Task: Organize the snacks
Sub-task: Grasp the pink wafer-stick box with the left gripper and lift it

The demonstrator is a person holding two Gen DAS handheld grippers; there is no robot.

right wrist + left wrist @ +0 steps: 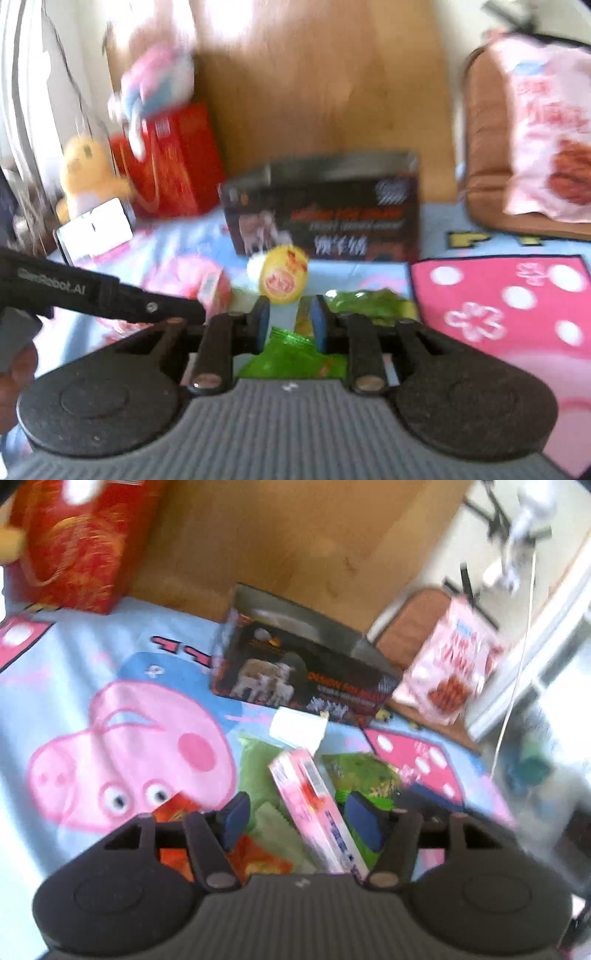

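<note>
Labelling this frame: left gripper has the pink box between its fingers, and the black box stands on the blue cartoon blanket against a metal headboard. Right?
Not quite: the board behind the black box is wooden, not metal, as the left wrist view shows. The rest stands: the pink box lies between the left gripper's fingers, and the black box stands on the blue cartoon blanket.

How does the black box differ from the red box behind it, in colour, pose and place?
The black box is dark with pale pictures on its front; the red box is red with gold patterns. The black box lies long and low mid-blanket; the red box stands taller at the far edge, beside a yellow plush toy. Both stand before the wooden board.
</note>
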